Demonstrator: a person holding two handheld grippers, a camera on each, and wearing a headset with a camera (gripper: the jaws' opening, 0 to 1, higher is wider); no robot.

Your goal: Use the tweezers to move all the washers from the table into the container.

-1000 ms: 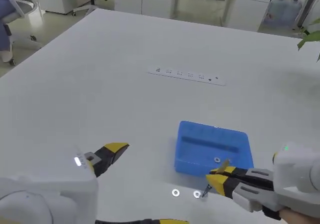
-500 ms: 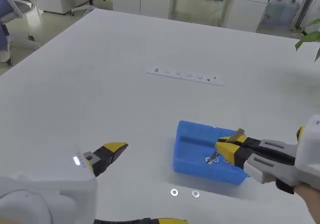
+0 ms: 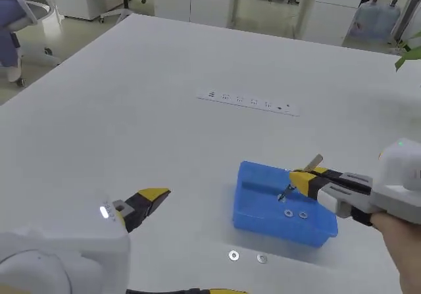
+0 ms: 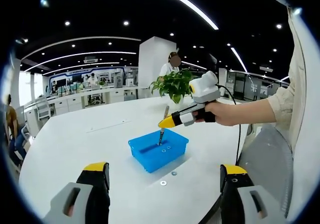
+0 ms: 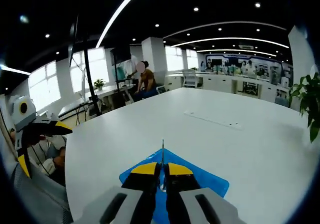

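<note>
The right gripper point(image 3: 297, 175) is squeezed shut on the tweezers point(image 3: 287, 190), a thin metal tool with a sharp tip. The tip points down over the container point(image 3: 276, 229), a blue plastic box with low walls and a flat floor. I cannot tell if the tip touches the floor.

Two small washers point(image 3: 287, 213), round and shiny with a hole in the middle, lie flat inside the container. They are side by side near its front wall. Two more washers point(image 3: 233, 256) lie on the table point(image 3: 164, 110) just in front of the container, near each other but not touching.

The table is white, smooth and wide. A long thin strip of sockets point(image 3: 247, 101) sits flat in the table top, well behind the container.

The left gripper point(image 4: 163, 168) is held low at the near left, well apart from the container. Its two yellow-tipped jaws are spread wide with nothing between them.
</note>
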